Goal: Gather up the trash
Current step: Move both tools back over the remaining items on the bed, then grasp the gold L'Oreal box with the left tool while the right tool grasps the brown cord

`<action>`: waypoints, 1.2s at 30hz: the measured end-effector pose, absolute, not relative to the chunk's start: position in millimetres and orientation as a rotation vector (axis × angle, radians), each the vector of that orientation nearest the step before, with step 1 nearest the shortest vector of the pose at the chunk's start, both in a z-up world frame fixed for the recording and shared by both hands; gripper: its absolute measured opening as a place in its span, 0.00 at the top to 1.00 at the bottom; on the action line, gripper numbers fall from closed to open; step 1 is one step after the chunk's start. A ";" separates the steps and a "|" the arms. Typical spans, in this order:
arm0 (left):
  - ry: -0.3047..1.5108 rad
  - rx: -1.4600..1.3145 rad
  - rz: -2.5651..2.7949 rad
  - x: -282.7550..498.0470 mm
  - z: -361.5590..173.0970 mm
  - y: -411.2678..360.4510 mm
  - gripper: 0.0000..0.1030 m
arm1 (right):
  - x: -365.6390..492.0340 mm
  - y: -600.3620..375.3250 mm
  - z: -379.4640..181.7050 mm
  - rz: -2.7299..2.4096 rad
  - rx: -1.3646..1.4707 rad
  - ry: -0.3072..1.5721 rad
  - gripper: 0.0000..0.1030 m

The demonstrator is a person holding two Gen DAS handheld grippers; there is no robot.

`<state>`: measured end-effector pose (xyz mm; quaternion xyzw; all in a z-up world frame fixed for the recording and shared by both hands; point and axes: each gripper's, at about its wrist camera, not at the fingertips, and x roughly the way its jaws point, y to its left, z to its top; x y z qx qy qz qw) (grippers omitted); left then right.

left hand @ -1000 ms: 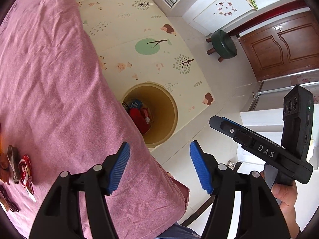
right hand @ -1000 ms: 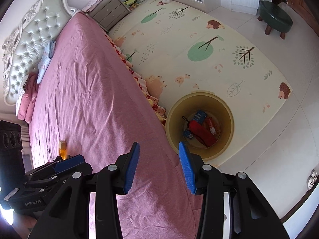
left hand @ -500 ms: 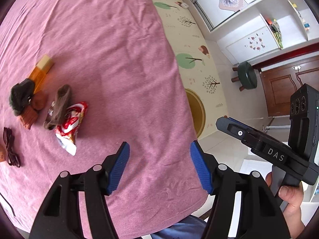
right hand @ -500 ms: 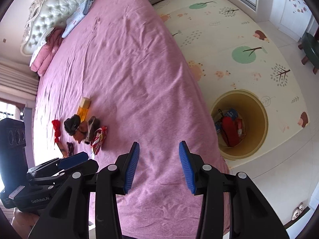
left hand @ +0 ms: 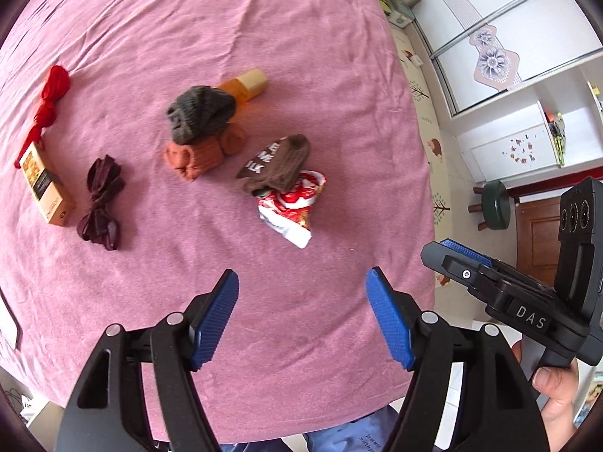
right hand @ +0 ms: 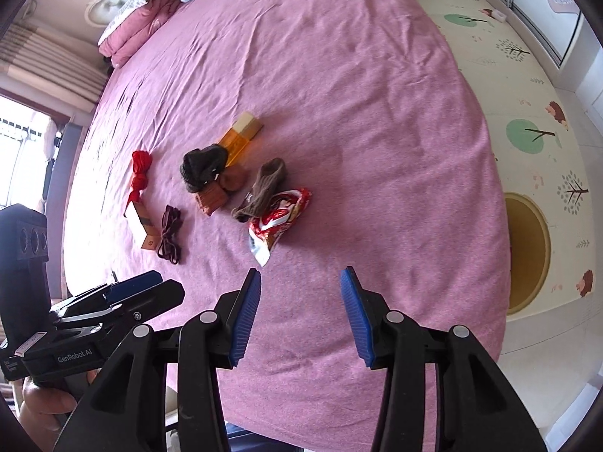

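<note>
- Left gripper (left hand: 302, 287): jaws just widened, apart, nothing between them, above the pink bedspread (left hand: 264, 56).
- Right gripper (right hand: 300, 286): likewise, just spread, empty.
- Red-and-white wrapper (left hand: 292, 207) lies ahead, partly under a brown sock (left hand: 277, 167).
- Yellow bin (right hand: 527, 252) stands beside the bed.

Each gripper is matte black plastic with two angled arms, round silver rivets at the pivots and ribbed blue pads on the fingers. The right gripper (left hand: 467, 260) carries white "DAS" lettering behind its fingers — a black block with three round lenses stands above. The left gripper (right hand: 143, 286) reads "GenRobot.AI".
</note>
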<state>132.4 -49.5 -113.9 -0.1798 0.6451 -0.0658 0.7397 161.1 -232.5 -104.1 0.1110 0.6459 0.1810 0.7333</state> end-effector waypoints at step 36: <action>1.386 -0.726 0.249 133.7 -183.0 210.5 0.29 | 189.2 12.8 -173.3 0.557 0.068 1.556 0.56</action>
